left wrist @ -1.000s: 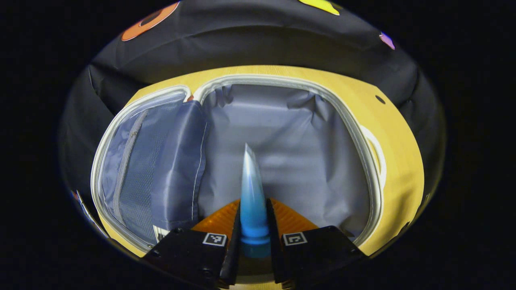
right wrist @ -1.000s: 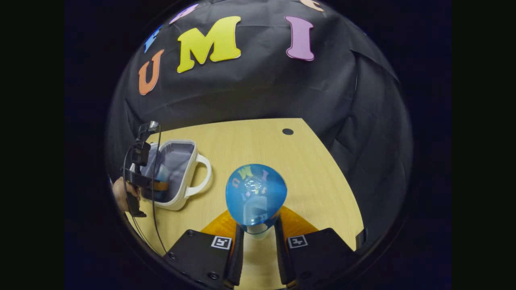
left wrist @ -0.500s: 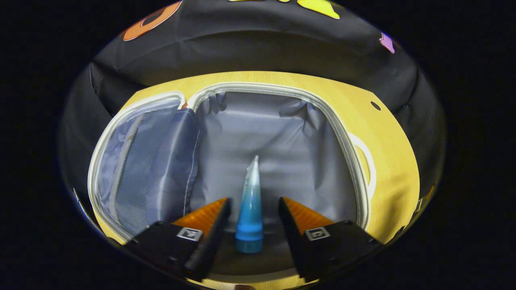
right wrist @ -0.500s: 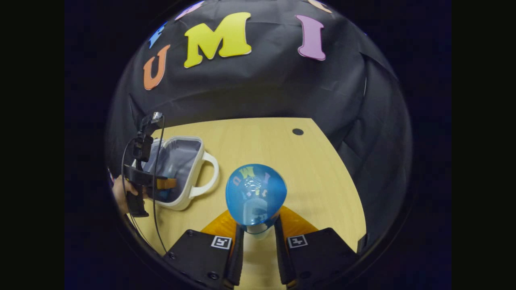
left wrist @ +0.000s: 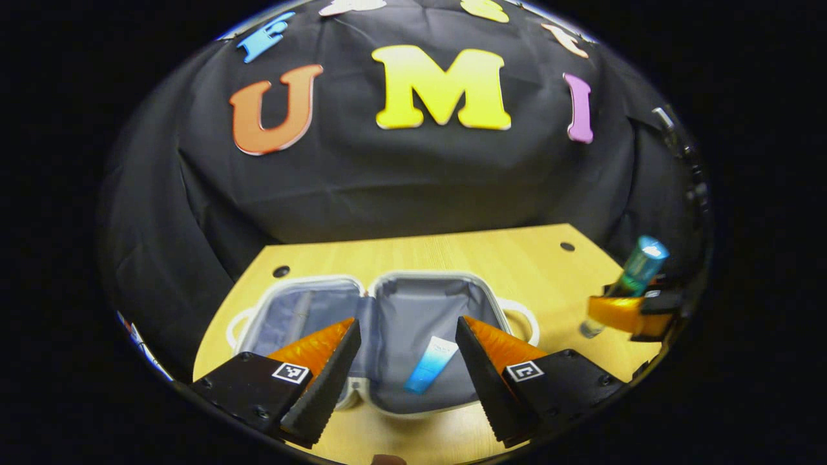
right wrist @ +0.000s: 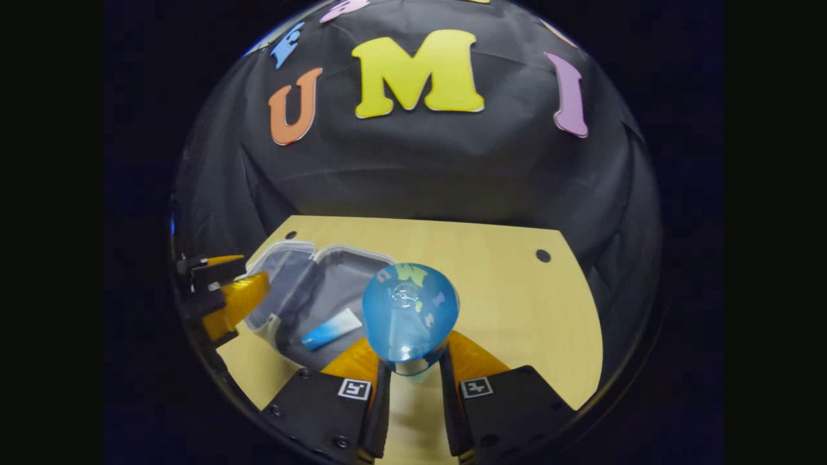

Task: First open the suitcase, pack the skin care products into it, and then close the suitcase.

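Looking along the left gripper point(left wrist: 406, 349) in the left gripper view, I am seeing its fingers spread wide with nothing between them, hovering above the small white hard-shell suitcase with grey fabric lining point(left wrist: 303, 283), which is lying open on the pale wooden table point(left wrist: 439, 255). A blue-and-white squeeze tube point(left wrist: 430, 365) is lying in the right-hand half of the case. Off to the right, the right gripper point(left wrist: 623, 310) is carrying a blue-capped bottle point(left wrist: 636, 271) above the table.

Turning to the right gripper view, I am reading the right gripper point(right wrist: 410, 381) as clamped on that bottle point(right wrist: 410, 310), with the open suitcase point(right wrist: 284, 248) ahead and to the left and the tube point(right wrist: 331, 329) inside it. The left gripper point(right wrist: 223, 294) is hanging at the case's far side.

I judge packing is underway: next I am needing to bring the bottle over the lining, lower it beside the tube, then release.
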